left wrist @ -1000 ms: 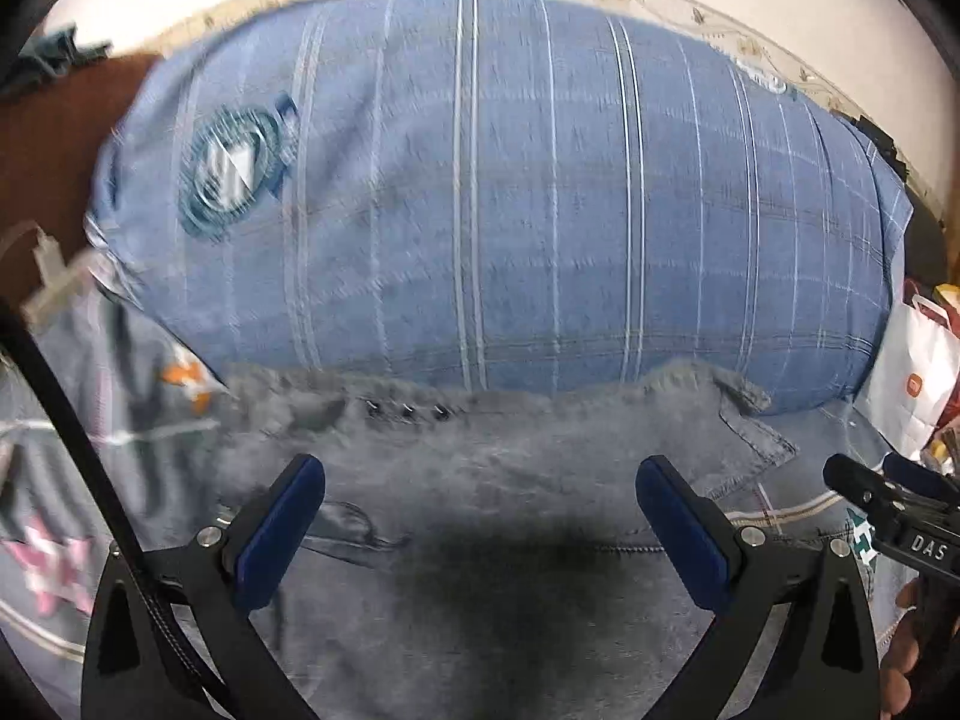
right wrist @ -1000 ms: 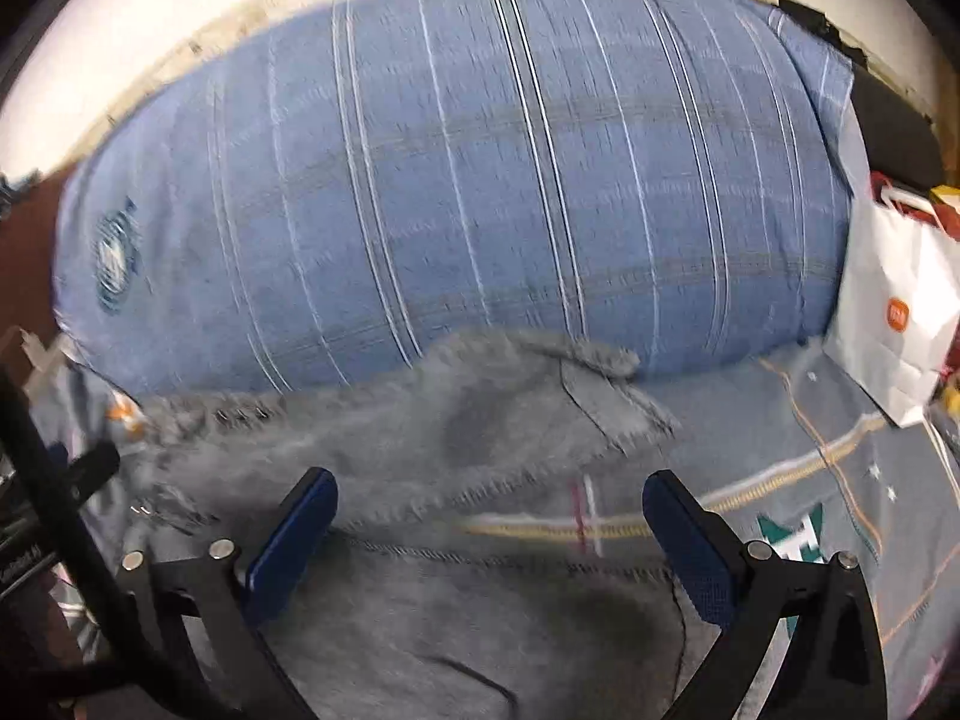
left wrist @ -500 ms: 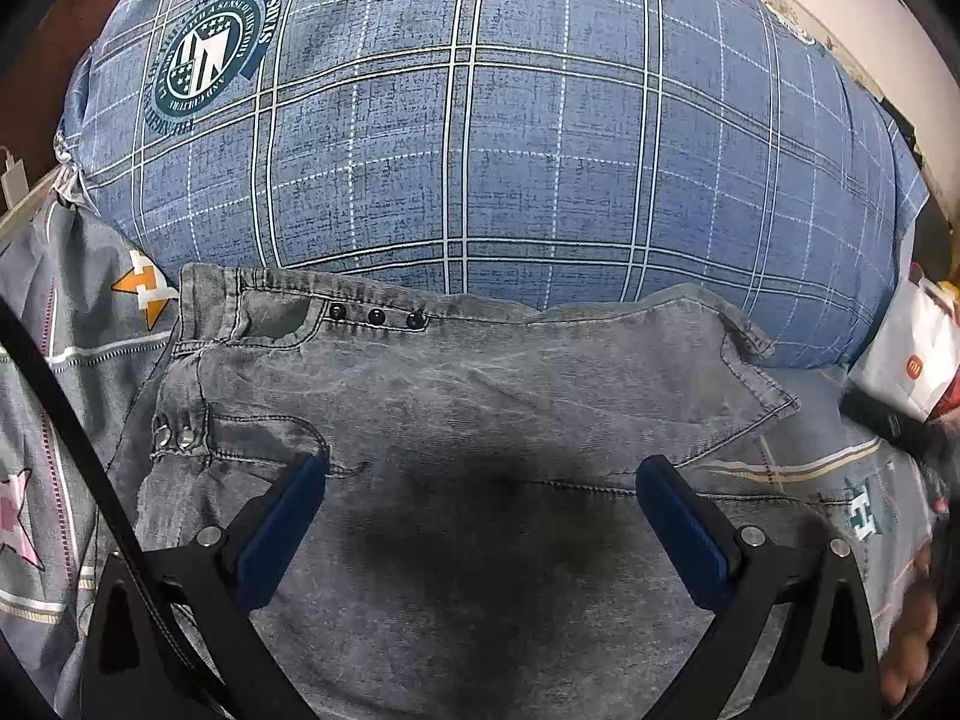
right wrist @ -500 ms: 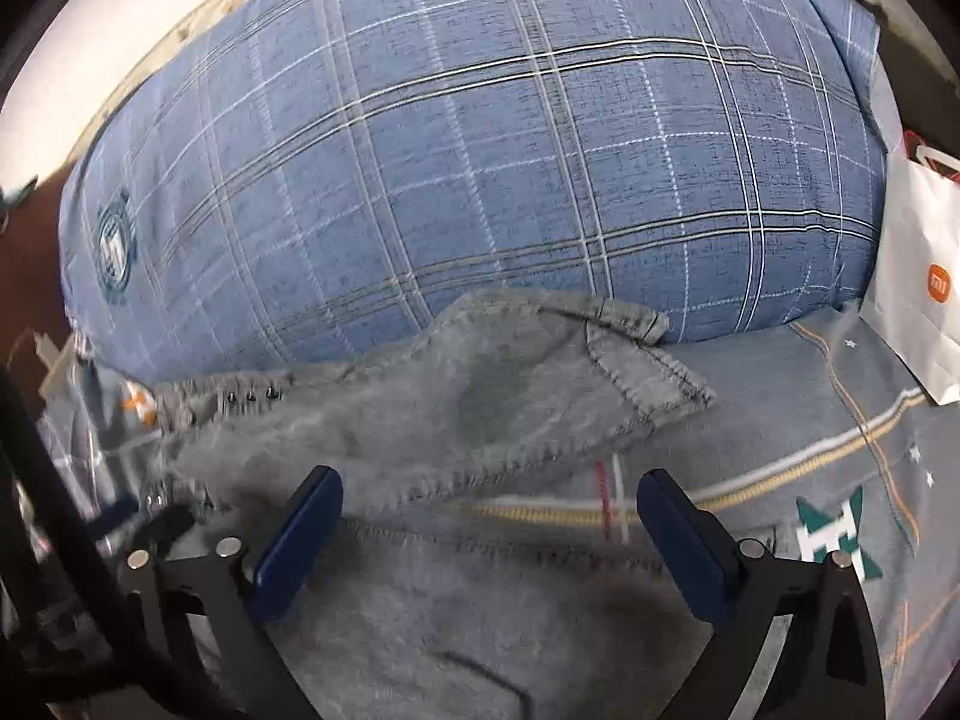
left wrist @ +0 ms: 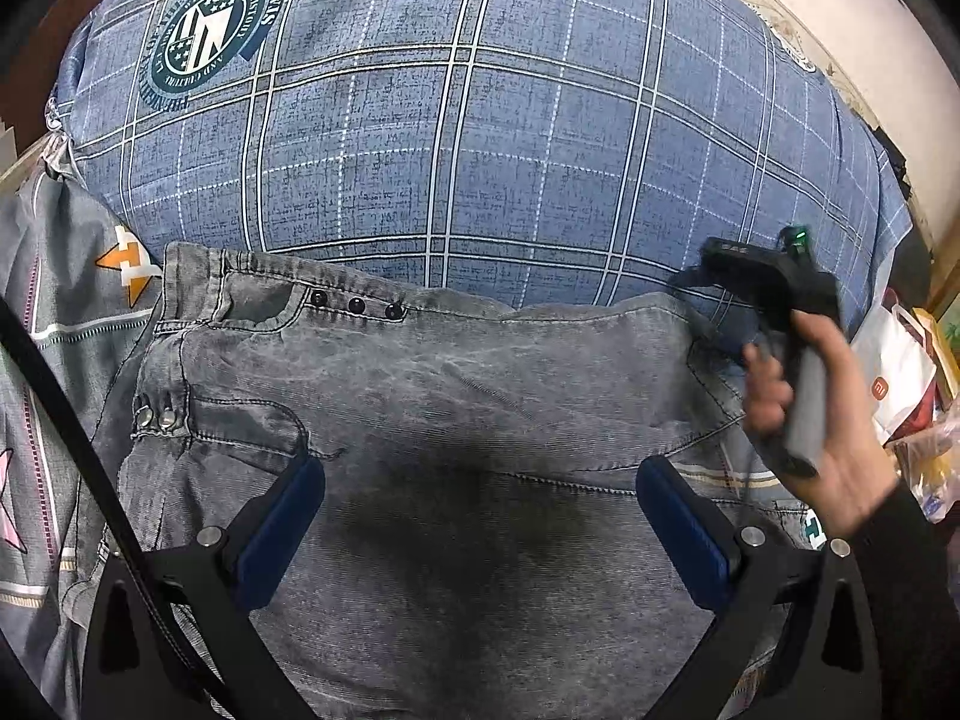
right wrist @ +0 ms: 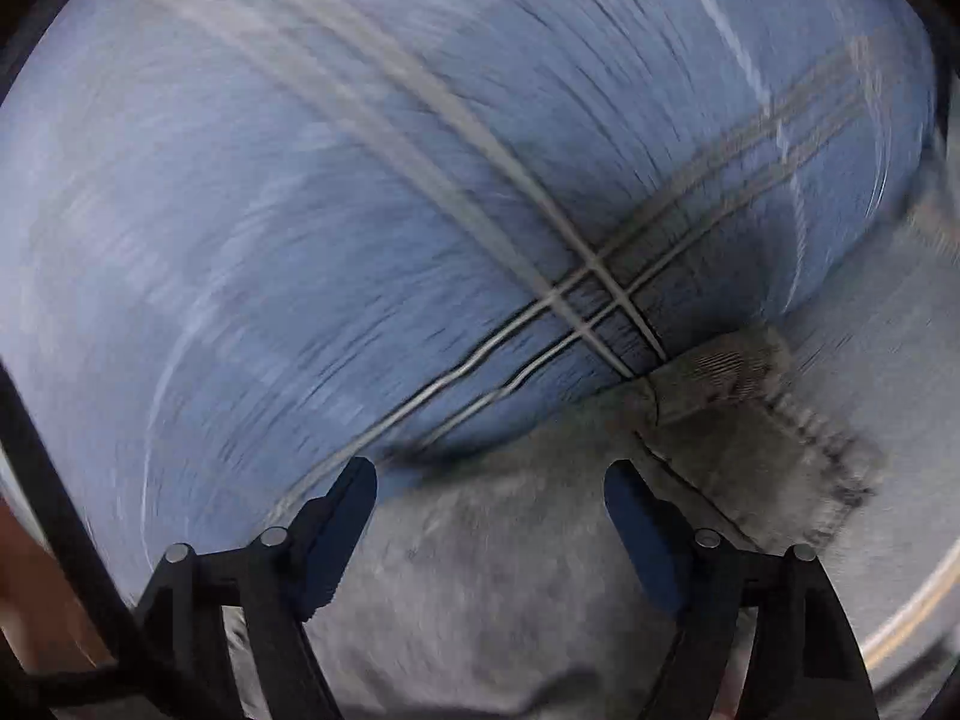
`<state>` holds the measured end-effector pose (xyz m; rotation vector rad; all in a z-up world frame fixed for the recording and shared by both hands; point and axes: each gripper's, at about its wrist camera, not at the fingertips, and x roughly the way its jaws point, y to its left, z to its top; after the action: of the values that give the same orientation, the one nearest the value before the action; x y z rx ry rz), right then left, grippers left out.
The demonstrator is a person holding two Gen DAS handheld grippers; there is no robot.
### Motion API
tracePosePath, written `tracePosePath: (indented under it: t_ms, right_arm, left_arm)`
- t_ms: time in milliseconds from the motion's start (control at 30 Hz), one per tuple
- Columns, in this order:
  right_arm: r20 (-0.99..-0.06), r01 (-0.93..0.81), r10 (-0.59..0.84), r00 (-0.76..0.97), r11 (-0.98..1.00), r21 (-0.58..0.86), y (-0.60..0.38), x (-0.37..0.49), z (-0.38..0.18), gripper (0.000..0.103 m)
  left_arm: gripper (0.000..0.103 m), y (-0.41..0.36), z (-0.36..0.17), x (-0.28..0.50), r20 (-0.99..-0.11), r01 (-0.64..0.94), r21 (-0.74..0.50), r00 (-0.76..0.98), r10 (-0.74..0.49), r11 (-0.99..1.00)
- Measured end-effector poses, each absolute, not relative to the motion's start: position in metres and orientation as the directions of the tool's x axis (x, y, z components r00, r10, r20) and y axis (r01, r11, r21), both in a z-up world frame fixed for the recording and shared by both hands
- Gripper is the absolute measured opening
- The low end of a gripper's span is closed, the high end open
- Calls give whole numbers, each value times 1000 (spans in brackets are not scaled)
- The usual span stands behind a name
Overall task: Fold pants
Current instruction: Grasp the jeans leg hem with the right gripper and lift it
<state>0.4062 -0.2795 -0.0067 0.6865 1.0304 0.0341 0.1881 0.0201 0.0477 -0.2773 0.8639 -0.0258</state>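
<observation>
While the grey pants (left wrist: 456, 420) lie spread flat across the bed, the left claw (left wrist: 480, 531) hovers low over their middle with its blue pads (left wrist: 279, 531) wide apart and nothing between them; the denim fills the whole gap and runs on beneath the claw toward the camera; ahead of the claw and to its left the waistband shows three dark studs (left wrist: 355, 304) in a row, with two metal rivets (left wrist: 155, 418) nearer by the left pad; straight ahead, touching the far edge of the pants, rises a big blue plaid pillow (left wrist: 480, 138) bearing a round crest (left wrist: 207, 39) at its upper left; the patterned grey bedsheet (left wrist: 54, 324) shows to the claw's left; to its right a hand (left wrist: 822, 420) grips the handle of the right claw (right wrist: 489, 519), which reaches toward the hem end of the pants beside the pillow; further right lies a white paper bag (left wrist: 894, 360).

In the right wrist view everything is smeared by motion blur; the right claw's pads stand apart, somewhat less widely than the left's, with nothing clamped; pants fabric lies under and just ahead of them; the folded hem corner (right wrist: 756, 420) sits ahead and to the right of the claw, touching the base of the pillow (right wrist: 360, 180), which fills nearly all the space ahead.
</observation>
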Motion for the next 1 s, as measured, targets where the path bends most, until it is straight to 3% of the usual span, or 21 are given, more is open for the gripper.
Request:
tracePosePath:
  t_ms: [133,200,367,467,500,567,633,800,1000]
  right_arm:
    - [-748,300,369,552,749,591,-282,404,-15,80]
    - [-763,306,327,558,773,555,-279,394,-17,71]
    - [-725,366,420,545,659,657,-299,391,-48,71]
    - [-736,352,430,523,678,646,-298,396,-49,69]
    - [-737,328,427,524,698,637,-295,396,-45,42]
    - [-715,251,452,533,722,644,-286,394,-33,4]
    - [-751,240,386,535,783,574,-280,386,-20,4]
    - [-712,130,398,579,816,562,-274,329,11,4]
    - [-657,-22,436,615,842,538,-249,193,26,4]
  left_arm:
    - [103,20,48,189,-750,-91,-262,646,-143,961]
    - [103,18,48,188,-752,-88,-254,644,-139,963]
    - [103,16,50,185,-749,-83,-243,649,-132,967]
    - [103,16,49,187,-751,-83,-237,647,-129,968]
    - [103,15,48,187,-753,-84,-235,646,-127,968]
    - [103,15,48,187,-749,-80,-223,653,-118,971]
    - [103,15,49,186,-745,-87,-205,660,-98,975]
    - [103,20,54,182,-728,-75,-243,672,-131,967]
    - [103,17,48,182,-710,-28,-413,636,-303,910]
